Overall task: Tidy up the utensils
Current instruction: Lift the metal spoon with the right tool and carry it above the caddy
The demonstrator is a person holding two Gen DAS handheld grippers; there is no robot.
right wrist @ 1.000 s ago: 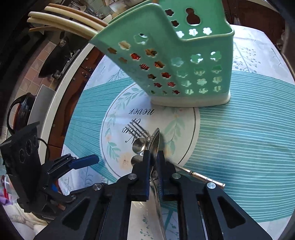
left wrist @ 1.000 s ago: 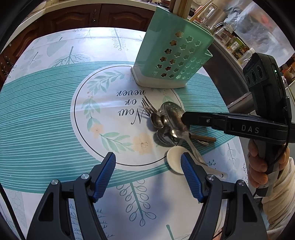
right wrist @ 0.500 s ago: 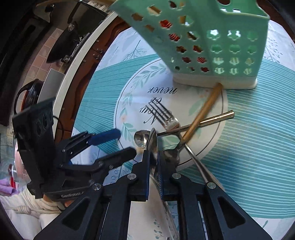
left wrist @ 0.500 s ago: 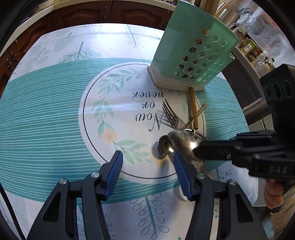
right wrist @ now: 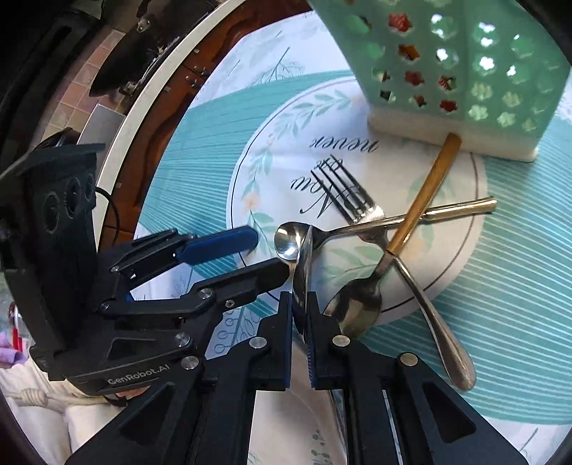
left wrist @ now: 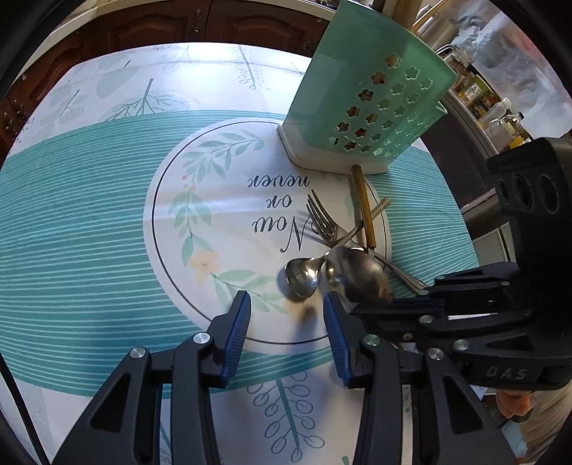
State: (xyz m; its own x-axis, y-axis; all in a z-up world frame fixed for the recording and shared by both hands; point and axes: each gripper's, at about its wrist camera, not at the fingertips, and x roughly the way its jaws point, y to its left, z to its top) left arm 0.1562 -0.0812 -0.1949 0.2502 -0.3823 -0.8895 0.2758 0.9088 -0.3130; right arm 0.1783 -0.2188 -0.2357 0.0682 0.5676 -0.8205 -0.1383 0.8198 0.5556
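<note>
My right gripper point(right wrist: 300, 300) is shut on a large steel spoon point(right wrist: 304, 272), whose bowl stands edge-on between the pads. In the left wrist view that spoon point(left wrist: 354, 272) pokes out of the right gripper point(left wrist: 379, 307) just right of my left gripper point(left wrist: 286, 300). The left jaws are closing with nothing between them; only tablecloth shows in the gap. A small spoon point(left wrist: 302, 277) lies just beyond the left fingertips. A fork point(right wrist: 354, 200) and a gold-handled spoon point(right wrist: 425, 193) lie crossed on the cloth. The mint utensil holder point(left wrist: 368, 100) stands behind them.
A teal patterned tablecloth point(left wrist: 89, 232) covers the table. Another steel handle point(right wrist: 439, 329) runs out to the right of the pile. Dark wooden cabinets point(left wrist: 143, 25) line the far side, and bottles point(left wrist: 500, 118) stand on a counter to the right.
The left jaws have narrowed and the left gripper has come closer to the utensil pile. The right gripper has carried the large spoon over beside the left fingertips.
</note>
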